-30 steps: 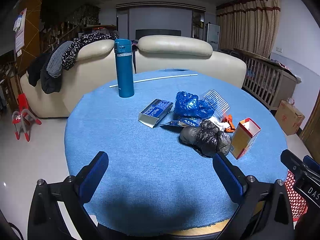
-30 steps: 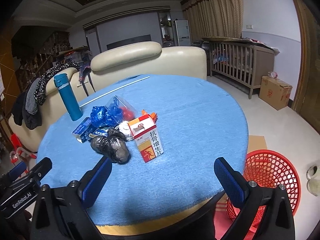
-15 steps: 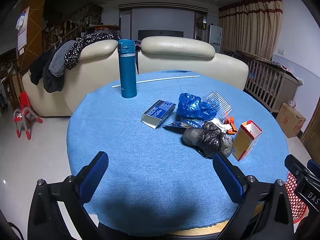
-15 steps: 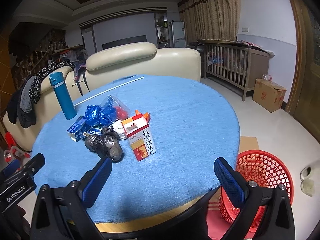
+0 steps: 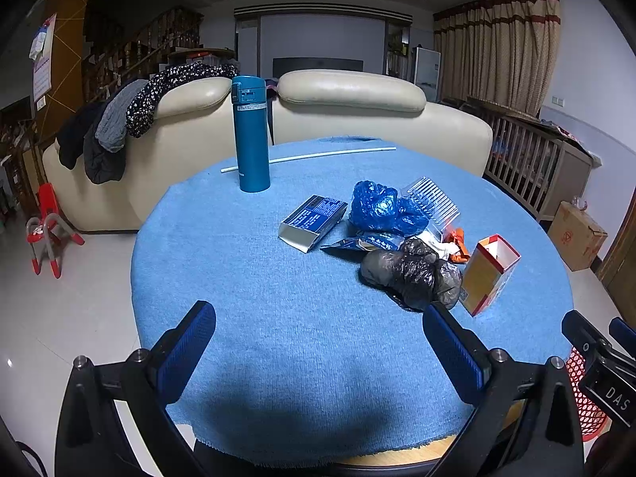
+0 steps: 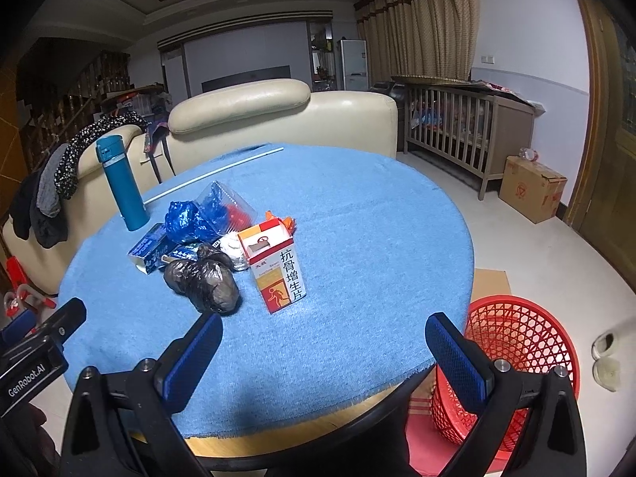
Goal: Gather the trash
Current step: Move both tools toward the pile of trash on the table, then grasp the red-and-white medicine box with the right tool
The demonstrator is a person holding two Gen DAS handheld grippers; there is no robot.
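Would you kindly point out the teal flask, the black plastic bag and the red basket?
teal flask (image 5: 251, 135): left wrist view, middle of its upright body.
black plastic bag (image 6: 202, 280): right wrist view, centre of the crumpled bundle.
red basket (image 6: 516, 342): right wrist view, inner mesh wall below the rim.

On the desk (image 5: 278, 318) a heap of trash lies right of centre: the crumpled bag (image 5: 409, 272) in front, the open carton (image 5: 491, 274) just right of it, the flat box (image 5: 314, 222) to the left and the plastic bag (image 5: 377, 206) behind. The flask (image 5: 250, 135) stands upright farther back on the left, with a thin rod (image 5: 318, 155) lying behind it near the far edge and a sofa (image 5: 357, 119) beyond the desk. A basket (image 6: 512, 357) sits on the floor beside the desk's near right edge.
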